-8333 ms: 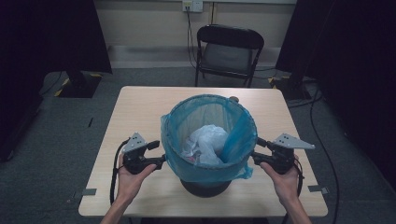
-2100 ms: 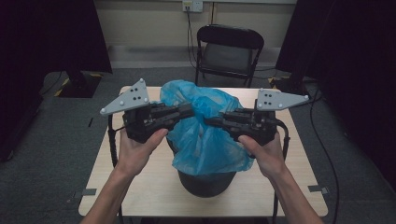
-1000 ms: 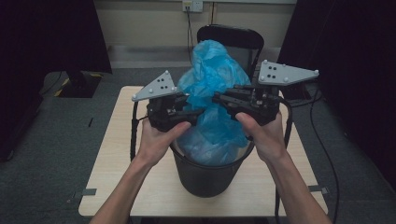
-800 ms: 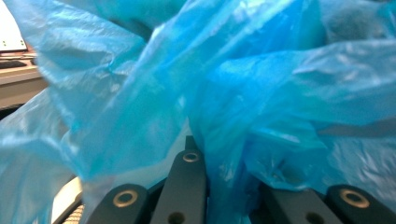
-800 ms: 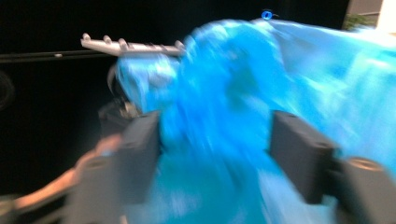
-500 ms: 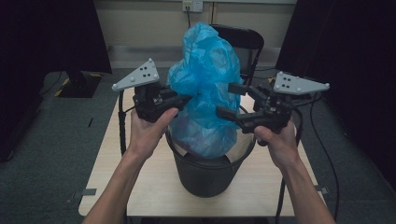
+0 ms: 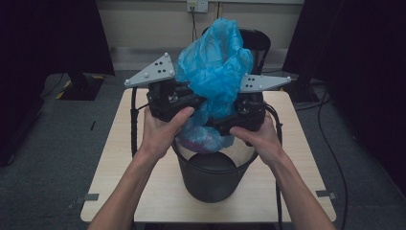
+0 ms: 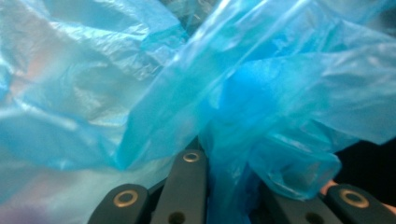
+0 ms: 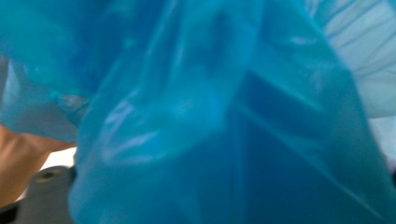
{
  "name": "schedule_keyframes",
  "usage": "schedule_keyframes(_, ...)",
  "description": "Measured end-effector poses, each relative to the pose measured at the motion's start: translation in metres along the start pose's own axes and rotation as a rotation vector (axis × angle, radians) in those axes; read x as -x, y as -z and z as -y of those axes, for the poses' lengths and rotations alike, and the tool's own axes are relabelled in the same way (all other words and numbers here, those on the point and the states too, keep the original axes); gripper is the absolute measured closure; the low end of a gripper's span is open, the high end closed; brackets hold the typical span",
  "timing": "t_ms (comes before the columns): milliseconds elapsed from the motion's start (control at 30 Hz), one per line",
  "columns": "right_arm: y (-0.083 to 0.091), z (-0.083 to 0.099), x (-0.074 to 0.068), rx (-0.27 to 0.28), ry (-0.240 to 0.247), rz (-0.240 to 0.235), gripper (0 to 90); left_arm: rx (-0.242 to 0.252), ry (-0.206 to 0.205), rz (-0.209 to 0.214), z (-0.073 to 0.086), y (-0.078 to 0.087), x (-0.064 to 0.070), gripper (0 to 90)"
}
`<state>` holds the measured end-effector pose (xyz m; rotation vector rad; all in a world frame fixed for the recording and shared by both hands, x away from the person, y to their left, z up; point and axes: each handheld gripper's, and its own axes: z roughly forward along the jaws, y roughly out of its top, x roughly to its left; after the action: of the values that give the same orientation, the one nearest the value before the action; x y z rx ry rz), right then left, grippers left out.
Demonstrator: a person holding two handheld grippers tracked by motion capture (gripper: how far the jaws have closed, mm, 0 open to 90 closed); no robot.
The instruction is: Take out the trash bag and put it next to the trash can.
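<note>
Table [image 7: 143, 191]: pale wood top, rounded corners, on grey carpet; 2 tape marks on the floor at its near corners.
Bin [image 7: 213, 175]: black, round, at the near middle of the table, its inside now bare.
Blue bag [image 7: 215, 72]: gathered, lifted clear above the bin, its base just over the rim; 0.5 s ago its lower part was in the bin. White and reddish contents show through near the base.
Left gripper [image 7: 198, 103]: pressed into the bag's left side; in the left gripper view the jaws stand slightly apart with a twist of bag [image 8: 224, 154] between them.
Right gripper [image 7: 218, 127]: against the bag's right side; jaw state cannot be told.
Chair [image 7: 256, 43]: dark, beyond the far edge.
Wall socket [image 7: 197, 5]: on the far wall.
No readable writing.
</note>
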<state>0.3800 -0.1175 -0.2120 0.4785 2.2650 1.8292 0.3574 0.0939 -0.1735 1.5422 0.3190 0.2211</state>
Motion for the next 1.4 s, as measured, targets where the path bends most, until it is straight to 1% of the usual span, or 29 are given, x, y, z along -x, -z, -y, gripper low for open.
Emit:
schedule_keyframes(33, -0.001, 0.0, 0.001, 0.006, 0.008, -0.016, 34.0, 0.008, 0.005, 0.011, 0.001, 0.0, -0.001, 88.1)
schedule_keyframes(67, -0.001, -0.001, 0.003, 0.011, 0.011, -0.024, 43.8, 0.015, 0.005, 0.018, 0.001, 0.0, -0.002, 88.1)
schedule_keyframes(100, 0.0, -0.002, 0.004, 0.017, 0.015, -0.019, 53.1, 0.017, 0.003, 0.02, 0.002, 0.0, -0.002, 88.1)
schedule_keyframes(133, 0.0, -0.002, 0.006, 0.023, 0.017, -0.029, 60.8, 0.016, -0.002, 0.022, 0.003, 0.001, -0.002, 88.2)
schedule_keyframes(167, 0.001, -0.001, 0.011, 0.033, 0.001, -0.043, 72.7, 0.013, 0.0, 0.016, 0.004, 0.001, -0.001, 88.1)
schedule_keyframes(200, 0.001, -0.001, 0.011, 0.033, 0.001, -0.043, 72.7, 0.01, -0.002, 0.009, 0.005, 0.001, -0.001, 88.1)
schedule_keyframes(267, 0.001, -0.001, 0.015, 0.047, -0.002, -0.048, 78.9, 0.009, 0.005, 0.009, 0.007, 0.001, -0.001, 88.1)
schedule_keyframes(333, 0.002, -0.001, 0.015, 0.049, -0.003, -0.043, 82.4, 0.009, 0.006, 0.011, 0.009, 0.002, -0.001, 88.0)
schedule_keyframes(433, 0.005, 0.0, 0.014, 0.05, -0.009, -0.022, 84.6, 0.005, -0.01, -0.007, 0.01, 0.003, 0.002, 87.3)
schedule_keyframes(467, 0.007, 0.0, 0.015, 0.067, -0.004, -0.009, 85.4, 0.006, -0.01, -0.009, 0.01, 0.004, 0.002, 86.5)
schedule_keyframes(567, 0.009, 0.0, 0.016, 0.074, -0.014, 0.005, 85.7, 0.004, -0.006, -0.025, 0.01, 0.005, 0.003, 85.1)
schedule_keyframes(633, 0.01, -0.001, 0.019, 0.09, -0.016, 0.014, 85.9, 0.0, -0.008, -0.046, 0.01, 0.005, 0.001, 83.9)
schedule_keyframes(733, 0.014, -0.002, 0.026, 0.114, -0.036, 0.03, 85.8, 0.0, 0.008, -0.075, 0.011, 0.008, -0.003, 82.7)
schedule_keyframes(800, 0.016, -0.001, 0.032, 0.128, -0.046, 0.049, 85.8, -0.001, 0.031, -0.094, 0.014, 0.01, -0.009, 82.9)
schedule_keyframes(867, 0.018, 0.0, 0.037, 0.135, -0.057, 0.073, 85.8, -0.011, 0.039, -0.12, 0.016, 0.011, -0.014, 83.2)
schedule_keyframes(933, 0.018, 0.0, 0.042, 0.134, -0.059, 0.088, 85.9, -0.016, 0.062, -0.138, 0.019, 0.012, -0.019, 83.3)
schedule_keyframes(1033, 0.015, -0.002, 0.049, 0.118, -0.059, 0.099, 85.9, -0.014, 0.07, -0.161, 0.021, 0.011, -0.023, 82.8)
schedule_keyframes(1067, 0.013, -0.004, 0.054, 0.115, -0.059, 0.109, 85.9, -0.019, 0.071, -0.17, 0.022, 0.011, -0.025, 79.0)
schedule_keyframes(1100, 0.013, -0.004, 0.054, 0.115, -0.059, 0.109, 85.9, -0.027, 0.074, -0.173, 0.022, 0.01, -0.027, 79.0)
schedule_keyframes(1167, 0.012, -0.006, 0.06, 0.112, -0.06, 0.121, 85.9, -0.039, 0.079, -0.178, 0.024, 0.009, -0.03, 77.8)
schedule_keyframes(1233, 0.011, -0.008, 0.066, 0.103, -0.053, 0.13, 85.9, -0.045, 0.093, -0.184, 0.024, 0.008, -0.033, 72.5)
schedule_keyframes(1300, 0.011, -0.008, 0.071, 0.109, -0.064, 0.129, 85.9, -0.05, 0.104, -0.188, 0.025, 0.008, -0.033, 67.3)
schedule_keyframes(1333, 0.01, -0.007, 0.074, 0.11, -0.066, 0.13, 86.0, -0.054, 0.097, -0.202, 0.025, 0.008, -0.034, 63.2)
schedule_keyframes(1400, 0.009, -0.005, 0.08, 0.109, -0.078, 0.144, 86.1, -0.055, 0.093, -0.224, 0.025, 0.011, -0.033, 50.1)
